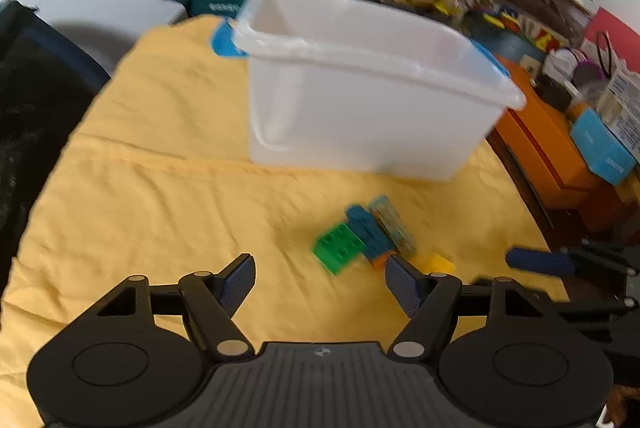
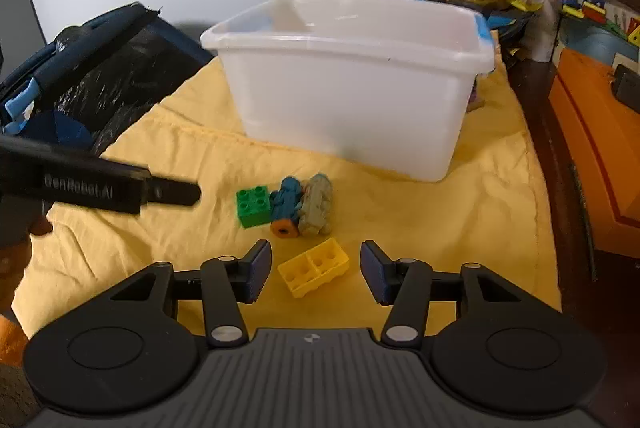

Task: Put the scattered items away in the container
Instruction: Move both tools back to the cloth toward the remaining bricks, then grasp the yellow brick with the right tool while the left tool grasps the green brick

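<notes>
Yellow cloth (image 2: 480, 228) carries container (image 2: 352, 100) and blocks (image 2: 288, 206).

Left tongs (image 1: 320, 282): matte black linkage arms, triangular cut-outs, silver round pivot pins. Fingers (image 1: 238, 282) carry dark blue ribbed pads. Two round black discs flank a grey ribbed body with a small round emblem at centre.

Right tongs (image 2: 314, 272): same build, black arms, silver pins, blue pads, grey ribbed body between black discs.

In the right wrist view, the left unit's black side bears pale lettering "GenRobot.AI".
</notes>
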`<state>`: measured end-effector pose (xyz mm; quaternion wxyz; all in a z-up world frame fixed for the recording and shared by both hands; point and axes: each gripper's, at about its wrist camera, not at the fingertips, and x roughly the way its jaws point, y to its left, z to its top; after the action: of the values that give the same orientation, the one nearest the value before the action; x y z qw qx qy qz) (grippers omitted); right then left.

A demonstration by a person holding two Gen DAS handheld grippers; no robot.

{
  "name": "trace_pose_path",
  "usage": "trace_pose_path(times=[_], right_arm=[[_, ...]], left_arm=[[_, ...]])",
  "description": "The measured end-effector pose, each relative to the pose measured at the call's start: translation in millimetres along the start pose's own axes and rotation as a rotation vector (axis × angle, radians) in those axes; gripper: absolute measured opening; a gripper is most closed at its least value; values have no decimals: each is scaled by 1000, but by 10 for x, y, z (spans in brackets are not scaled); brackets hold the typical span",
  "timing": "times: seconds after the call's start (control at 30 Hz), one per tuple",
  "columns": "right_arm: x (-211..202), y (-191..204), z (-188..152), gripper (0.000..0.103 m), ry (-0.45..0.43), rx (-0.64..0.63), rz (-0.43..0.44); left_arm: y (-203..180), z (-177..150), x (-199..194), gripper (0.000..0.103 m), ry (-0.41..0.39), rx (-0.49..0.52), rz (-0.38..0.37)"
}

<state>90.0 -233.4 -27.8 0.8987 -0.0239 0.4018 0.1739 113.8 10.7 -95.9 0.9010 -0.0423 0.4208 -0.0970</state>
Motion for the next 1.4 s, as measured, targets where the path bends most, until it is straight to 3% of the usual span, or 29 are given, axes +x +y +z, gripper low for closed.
trace_pose_path(times=[0.17,0.4,0.47,0.6,0.83,0.97,1.1,1.17,1.4], right_arm=[[103,145,-9,53,40,-77,8],[380,400,-80,46,68,-243,-25],[475,409,-130,34,99,-255,-28],[458,262,-212,30,138,-200,-62],[233,-121,-313,36,141,-98,-143],[119,-66,-207,36,53,-77,-107],[228,181,-86,33,-15,-140,-72],[371,235,-89,24,21,-170,-70],[257,-67,-302,26,76,-66,-126]], left_arm=[[-82,-54,2,75,-16,149,125],[-128,-68,45,75,7,208,116],[-134,-81,70,75,11,211,120],[-138,-90,92,75,23,208,117],[-201,-108,136,75,27,225,110],[-238,-105,157,75,30,225,107],[-273,-116,156,75,33,248,110],[-281,-123,146,75,33,253,111],[-225,-149,141,75,36,233,120]])
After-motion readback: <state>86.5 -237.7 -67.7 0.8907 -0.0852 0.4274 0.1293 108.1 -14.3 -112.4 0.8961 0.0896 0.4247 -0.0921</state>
